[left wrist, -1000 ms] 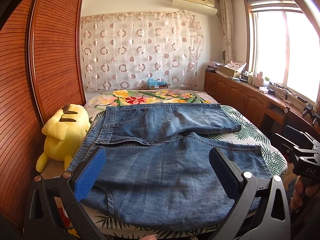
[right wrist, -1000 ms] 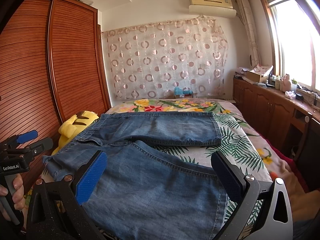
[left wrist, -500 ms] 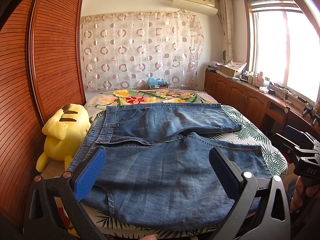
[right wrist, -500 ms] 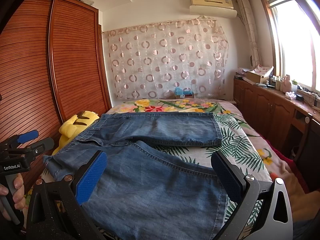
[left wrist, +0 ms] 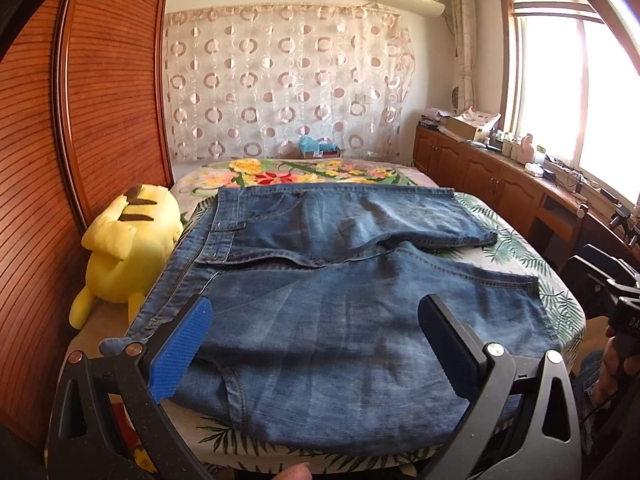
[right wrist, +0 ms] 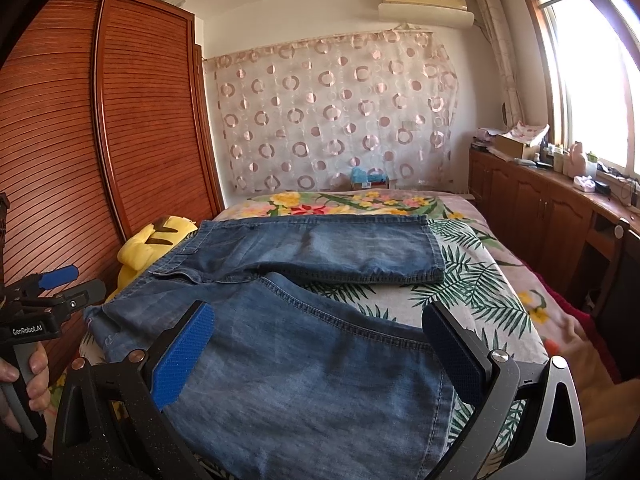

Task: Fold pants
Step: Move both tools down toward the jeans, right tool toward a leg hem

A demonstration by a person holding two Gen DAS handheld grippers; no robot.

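A pair of blue denim pants [left wrist: 332, 304] lies spread flat on a bed [left wrist: 560, 296] covered with a floral and leaf-print sheet, filling the middle and lower part of both views. The waistband sits toward the left of each frame, and the two legs run toward the right, one nearer the camera and one farther back.

In the left wrist view, the left gripper [left wrist: 314, 344] hovers at the bottom of the frame, its jaws spread wide with nothing between them, framing the nearer leg and the seat of the pants. A yellow plush toy [left wrist: 124, 248] sits at the left edge of the bed, just beside the waistband, fully visible here. At the far right edge of this frame the black body of the right gripper [left wrist: 612, 300] shows, with a hand [left wrist: 618, 364] on its handle.

In the right wrist view, the right gripper [right wrist: 318, 354] also hangs at the bottom with jaws wide and empty, over the nearer leg's hem end. Here the plush toy [right wrist: 152, 240] is mostly hidden behind the pants. The left gripper [right wrist: 44, 304] appears at the lower left edge, held by a hand [right wrist: 28, 384]. This view shows more of the bare sheet on the right.

Both views show a wooden slatted wardrobe [left wrist: 80, 120] on the left and a circle-patterned curtain [right wrist: 332, 120] behind the bed.
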